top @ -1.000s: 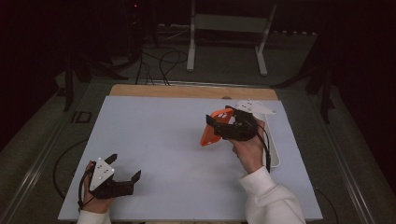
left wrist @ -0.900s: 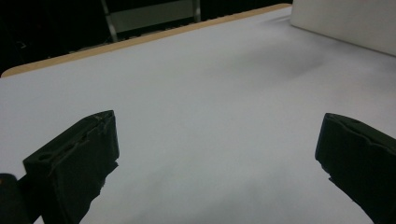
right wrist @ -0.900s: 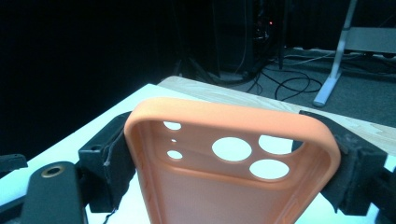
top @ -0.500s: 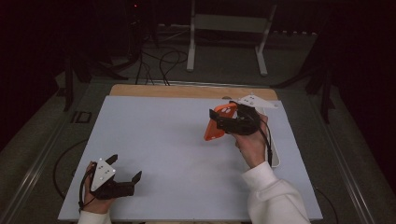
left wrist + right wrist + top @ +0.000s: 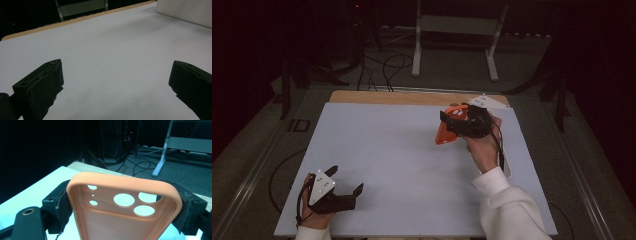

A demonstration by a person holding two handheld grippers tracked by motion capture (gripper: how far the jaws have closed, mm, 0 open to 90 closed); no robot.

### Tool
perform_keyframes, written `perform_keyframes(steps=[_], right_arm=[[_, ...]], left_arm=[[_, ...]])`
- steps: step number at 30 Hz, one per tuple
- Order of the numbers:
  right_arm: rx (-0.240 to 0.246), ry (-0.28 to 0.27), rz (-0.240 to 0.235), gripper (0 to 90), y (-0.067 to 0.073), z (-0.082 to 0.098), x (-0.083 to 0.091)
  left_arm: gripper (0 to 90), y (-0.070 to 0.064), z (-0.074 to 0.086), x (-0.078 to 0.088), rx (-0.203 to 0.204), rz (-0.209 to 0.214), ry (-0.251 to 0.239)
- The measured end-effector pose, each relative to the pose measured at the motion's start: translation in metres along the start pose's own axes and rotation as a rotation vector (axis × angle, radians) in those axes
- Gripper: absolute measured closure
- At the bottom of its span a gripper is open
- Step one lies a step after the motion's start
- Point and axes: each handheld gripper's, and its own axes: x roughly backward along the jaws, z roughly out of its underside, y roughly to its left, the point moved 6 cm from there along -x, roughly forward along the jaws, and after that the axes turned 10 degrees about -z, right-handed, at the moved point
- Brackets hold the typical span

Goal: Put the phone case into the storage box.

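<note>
From above, the right gripper (image 5: 452, 125) is lifted over the far right part of the white worktop (image 5: 412, 150), clamped on an orange phone case (image 5: 448, 129); the hand hides part of the case, and no writing can be read on it. The left gripper (image 5: 346, 182) sits at the near left corner, jaws spread wide and empty. The left gripper view shows those jaws apart over bare worktop. In the right gripper view the case fills the jaws, camera holes uppermost, its lower end cut off; cables (image 5: 140, 166) and a stand (image 5: 162, 150) lie beyond.
</note>
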Motion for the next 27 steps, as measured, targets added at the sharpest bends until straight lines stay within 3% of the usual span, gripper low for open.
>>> perform_keyframes(steps=[27], right_arm=[[0.017,0.01,0.067,16.8,-0.021,-0.01,-0.01]], left_arm=[[0.4,0.0,0.001,0.0,0.004,0.002,0.003]])
